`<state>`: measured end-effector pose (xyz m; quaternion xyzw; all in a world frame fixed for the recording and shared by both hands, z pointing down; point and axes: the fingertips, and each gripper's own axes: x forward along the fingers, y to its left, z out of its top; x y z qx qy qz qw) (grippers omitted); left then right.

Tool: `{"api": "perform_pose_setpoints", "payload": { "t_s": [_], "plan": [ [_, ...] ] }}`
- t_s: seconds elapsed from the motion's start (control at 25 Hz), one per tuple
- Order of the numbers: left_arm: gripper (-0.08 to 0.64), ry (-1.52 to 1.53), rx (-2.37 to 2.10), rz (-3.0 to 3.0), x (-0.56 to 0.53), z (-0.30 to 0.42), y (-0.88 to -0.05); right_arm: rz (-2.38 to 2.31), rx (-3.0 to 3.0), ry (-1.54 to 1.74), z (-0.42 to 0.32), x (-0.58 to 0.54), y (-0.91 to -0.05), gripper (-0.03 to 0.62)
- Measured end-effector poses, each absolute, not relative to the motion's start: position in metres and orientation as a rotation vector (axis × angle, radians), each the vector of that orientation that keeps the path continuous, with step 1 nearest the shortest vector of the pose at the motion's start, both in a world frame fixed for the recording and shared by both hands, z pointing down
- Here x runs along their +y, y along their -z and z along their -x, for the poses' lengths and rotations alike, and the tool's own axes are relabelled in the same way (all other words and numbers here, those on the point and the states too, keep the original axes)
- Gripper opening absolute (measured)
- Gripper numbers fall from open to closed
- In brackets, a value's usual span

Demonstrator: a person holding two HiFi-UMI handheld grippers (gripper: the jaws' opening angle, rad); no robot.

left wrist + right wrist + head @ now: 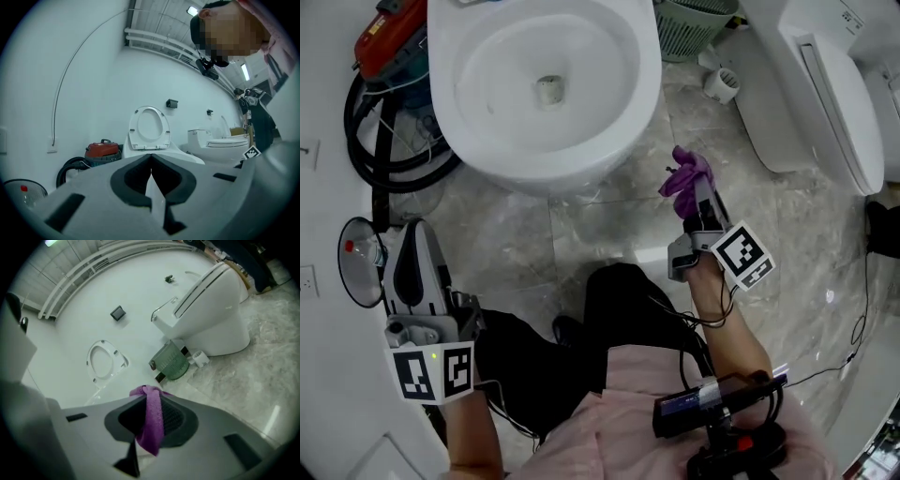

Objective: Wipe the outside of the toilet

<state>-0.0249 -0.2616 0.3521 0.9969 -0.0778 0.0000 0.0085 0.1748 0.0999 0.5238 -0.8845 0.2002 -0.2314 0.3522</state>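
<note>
The toilet point(544, 84) is seen at 12 o'clock in the head view, bowl open and seat raised, on a marble floor point(581, 234). The right tool point(689, 187) is held off the bowl's 4 o'clock side, apart from the porcelain, its jaws clamped on a purple cloth point(684, 172) bunched at the tips. The left tool point(414, 234) is held at 7 o'clock of the toilet, near the wall, with its jaws pressed together and nothing between them.

A red vacuum point(389, 33) is set against the wall at 10 o'clock of the bowl, and its black hose point(394, 164) is looped on the floor just beside the toilet on that side. A green basket point(689, 28) is placed at 2 o'clock, between the bowl and a second toilet point(825, 103) whose lid is shut. A paper roll point(722, 84) is found near that toilet's foot.

A clear disc point(358, 262) with a red spot is seen at 9 o'clock of the left tool; what it is cannot be made out. In the head view the toilet's rear is cut off by the top edge, and its base is hidden under the bowl
</note>
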Motion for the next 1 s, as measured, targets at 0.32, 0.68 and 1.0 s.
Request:
{"api": "perform_pose_setpoints", "payload": {
  "t_s": [0.32,0.68,1.0],
  "plan": [
    [0.008,0.007,-0.241,-3.121,-0.259,0.030,-0.355,1.980,0.873,1.009,-0.036,-0.018,-0.561,0.063],
    [0.008,-0.040,-0.343,-3.128,-0.283,0.060,-0.359,1.796,1.193,1.114,0.018,-0.165,-0.585,0.063],
    [0.008,-0.048,-0.445,-3.129,-0.296,0.090,-0.362,1.776,1.104,0.987,0.002,-0.238,-0.618,0.063]
  ]
}}
